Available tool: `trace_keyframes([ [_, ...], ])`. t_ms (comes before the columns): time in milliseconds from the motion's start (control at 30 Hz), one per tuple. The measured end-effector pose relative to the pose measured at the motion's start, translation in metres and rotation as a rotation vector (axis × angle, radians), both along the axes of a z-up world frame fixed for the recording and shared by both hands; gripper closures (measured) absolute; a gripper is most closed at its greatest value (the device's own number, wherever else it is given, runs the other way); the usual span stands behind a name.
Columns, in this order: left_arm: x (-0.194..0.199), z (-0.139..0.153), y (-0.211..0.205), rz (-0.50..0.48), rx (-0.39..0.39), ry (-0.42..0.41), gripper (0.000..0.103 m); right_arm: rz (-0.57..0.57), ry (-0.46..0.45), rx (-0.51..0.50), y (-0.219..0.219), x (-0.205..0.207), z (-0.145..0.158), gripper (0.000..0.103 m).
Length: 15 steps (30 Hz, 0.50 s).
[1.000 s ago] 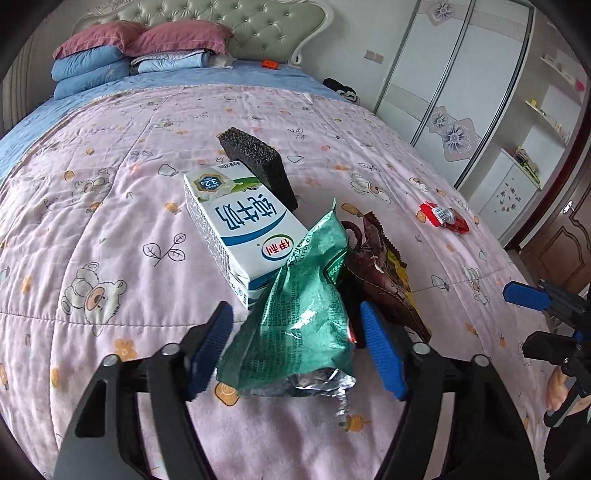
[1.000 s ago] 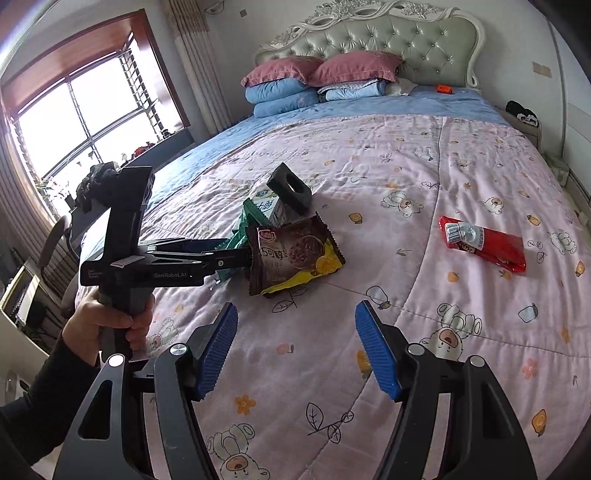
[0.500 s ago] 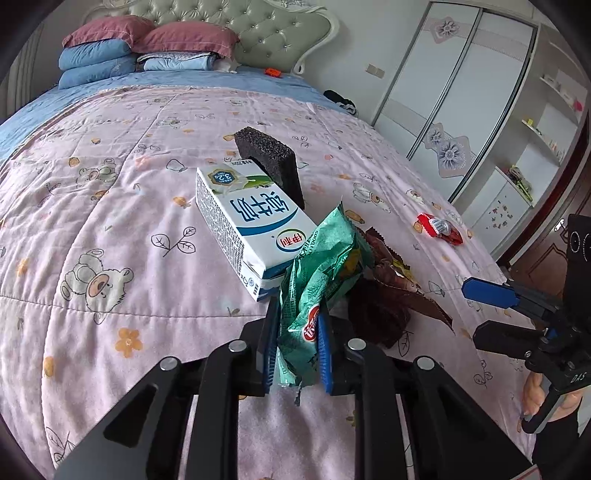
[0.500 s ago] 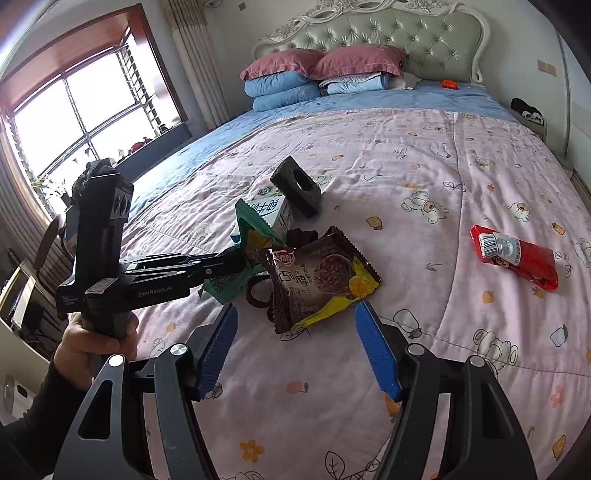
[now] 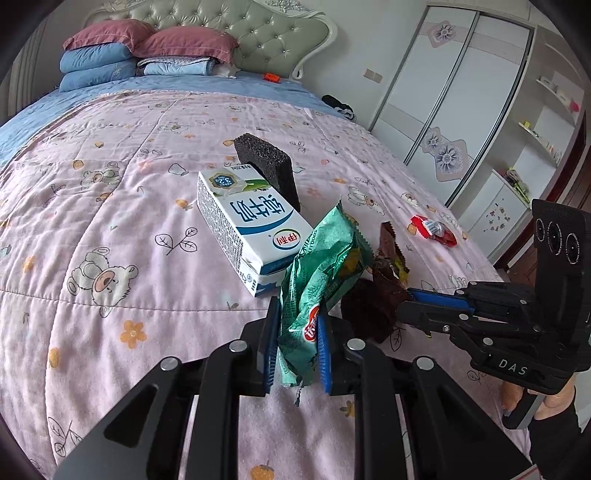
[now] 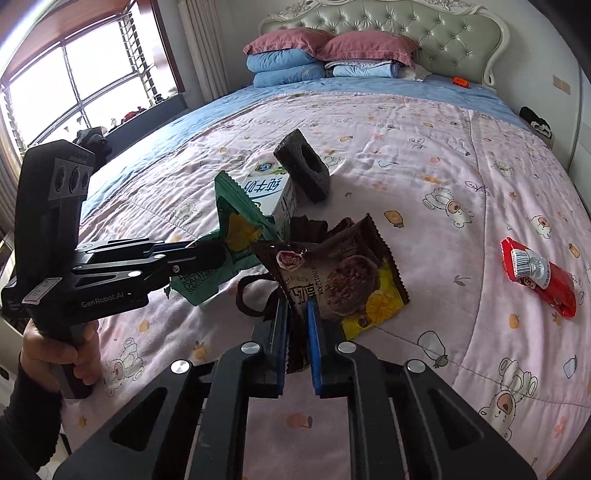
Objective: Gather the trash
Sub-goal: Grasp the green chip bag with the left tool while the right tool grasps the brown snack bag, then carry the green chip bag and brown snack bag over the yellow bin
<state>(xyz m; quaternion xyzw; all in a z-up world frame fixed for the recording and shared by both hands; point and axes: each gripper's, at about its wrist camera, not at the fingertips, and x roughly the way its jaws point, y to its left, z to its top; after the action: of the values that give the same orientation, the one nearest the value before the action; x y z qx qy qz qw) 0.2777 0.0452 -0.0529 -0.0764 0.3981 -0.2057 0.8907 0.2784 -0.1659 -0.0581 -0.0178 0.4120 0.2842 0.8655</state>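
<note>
Left gripper (image 5: pixel 295 332) jaws pinch the crumpled green foil snack wrapper (image 5: pixel 321 273), lifted beside the white-and-blue milk carton (image 5: pixel 251 229) on the pink quilted bedspread (image 5: pixel 110 229). Right gripper (image 6: pixel 297 332) jaws clamp the brown chocolate snack wrapper (image 6: pixel 343 273). A red wrapper (image 6: pixel 537 277) lies well apart, rightward.

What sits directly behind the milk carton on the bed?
A black foam block stands against the milk carton at its far end. The block's lower part is hidden by the carton in the left view.

Pink quilt (image 5: pixel 110 206), stacked pillows (image 6: pixel 306 55) by tufted headboard (image 5: pixel 236 29), white wardrobe (image 5: pixel 454 92).
</note>
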Motion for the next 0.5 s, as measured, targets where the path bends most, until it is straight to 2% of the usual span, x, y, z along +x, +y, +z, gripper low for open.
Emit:
trace_keyframes([
  [200, -0.017, 0.007, 0.007, 0.051, -0.016, -0.014, 0.085, -0.017, -0.04, 0.038, -0.02, -0.02, 0.009, 0.096],
  [333, -0.036, 0.02, -0.003, 0.026, -0.025, -0.032, 0.085, -0.031, -0.055, 0.085, -0.042, -0.037, 0.021, 0.096],
  [500, -0.056, 0.033, -0.039, -0.035, 0.015, -0.038, 0.084, -0.063, -0.084, 0.117, -0.079, -0.063, 0.034, 0.096],
])
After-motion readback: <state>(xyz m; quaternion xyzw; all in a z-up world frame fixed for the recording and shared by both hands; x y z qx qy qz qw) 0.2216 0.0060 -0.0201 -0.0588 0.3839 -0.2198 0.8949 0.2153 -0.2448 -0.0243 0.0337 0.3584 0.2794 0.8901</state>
